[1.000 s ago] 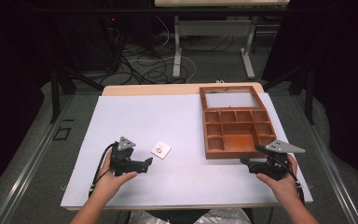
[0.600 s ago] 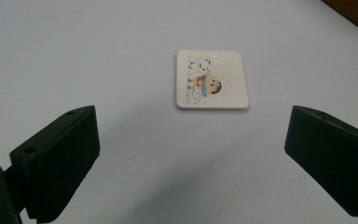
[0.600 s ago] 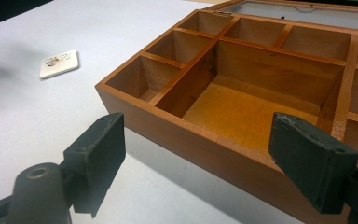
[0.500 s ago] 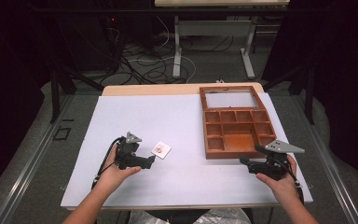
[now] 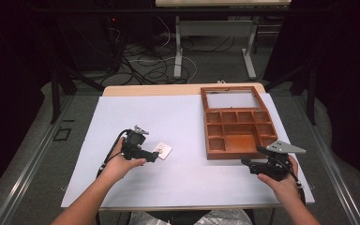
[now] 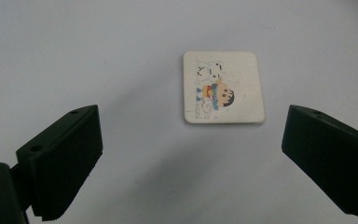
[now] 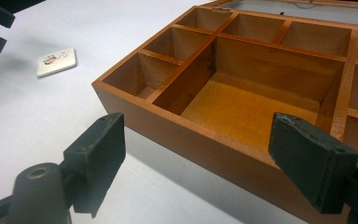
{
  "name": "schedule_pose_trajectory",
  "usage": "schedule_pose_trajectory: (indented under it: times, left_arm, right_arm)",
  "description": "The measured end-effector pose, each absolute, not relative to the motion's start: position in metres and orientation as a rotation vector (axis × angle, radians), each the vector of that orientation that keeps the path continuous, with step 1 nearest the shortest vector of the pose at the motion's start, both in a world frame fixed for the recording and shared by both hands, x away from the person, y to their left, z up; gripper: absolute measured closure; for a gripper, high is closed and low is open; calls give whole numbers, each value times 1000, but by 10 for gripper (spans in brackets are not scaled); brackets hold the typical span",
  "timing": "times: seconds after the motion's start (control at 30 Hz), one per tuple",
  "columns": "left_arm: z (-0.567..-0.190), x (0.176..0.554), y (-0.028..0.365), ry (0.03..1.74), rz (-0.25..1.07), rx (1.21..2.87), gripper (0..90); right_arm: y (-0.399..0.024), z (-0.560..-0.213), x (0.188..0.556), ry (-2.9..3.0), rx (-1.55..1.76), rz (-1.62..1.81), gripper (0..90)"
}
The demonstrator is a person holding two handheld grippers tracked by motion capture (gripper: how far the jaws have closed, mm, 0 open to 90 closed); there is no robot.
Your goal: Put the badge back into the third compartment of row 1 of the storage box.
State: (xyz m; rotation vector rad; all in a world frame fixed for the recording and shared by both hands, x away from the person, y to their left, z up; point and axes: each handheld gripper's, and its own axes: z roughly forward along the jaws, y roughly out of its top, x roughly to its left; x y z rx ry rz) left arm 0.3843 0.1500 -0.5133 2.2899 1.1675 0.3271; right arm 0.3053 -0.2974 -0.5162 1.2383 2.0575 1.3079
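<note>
On the white table surface [image 5: 187,178], a small white square card with rounded corners and a printed cartoon picture [image 5: 162,150] lies flat, a little left of the middle. From the left gripper view the card [image 6: 223,87] shows a child's face with dark hair and a white animal beside it, and it rests on the bare white sheet with nothing on top of it.

Just beside this card, on its left in the high view, the left black two-jaw gripper [image 5: 153,157] is held by the person's left hand [image 5: 118,164]. Its jaws are spread wide and they grip nothing. In its own view the gripper [image 6: 191,163] has one jaw at each lower corner, and the card lies ahead of them, between their lines but apart from both.

Near the right front part of the table stands a brown wooden box with many open compartments [image 5: 238,123]. A flat lid with a pale panel lies open behind it. All compartments that I can see are empty.

The right black two-jaw gripper [image 5: 249,166] is in the person's right hand [image 5: 283,185], close to the front wall of the box. Its jaws are also wide apart and empty. In the right gripper view this gripper [image 7: 214,163] faces the front wall of the box [image 7: 200,140], and the large front compartment lies straight ahead. The card [image 7: 57,61] is farther off at the upper left, well apart from the box.
</note>
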Motion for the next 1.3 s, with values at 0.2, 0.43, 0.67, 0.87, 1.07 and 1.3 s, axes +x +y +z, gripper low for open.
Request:
schedule_pose_trajectory:
  times: [0.2,0.43,0.67,0.87,1.07,1.3]
  left_arm:
    - [-513,393,143,1189,313,2308,55]
    - [-512,402,134,1197,302,2337,78]
    - [-512,408,124,1203,281,2365,100]
    - [-517,414,117,1214,266,2374,152]
    - [-523,419,112,1241,247,2393,165]
    - [-527,422,109,1263,204,2396,177]
  right_arm:
    - [-297,-517,305,2058,1246,1306,185]
    - [-298,-517,306,2059,1240,1300,185]
    - [-297,-518,306,2059,1240,1302,185]
    - [-298,-518,307,2058,1241,1303,184]
    - [-298,-518,307,2058,1240,1305,182]
    - [-297,-519,307,2058,1252,1296,181]
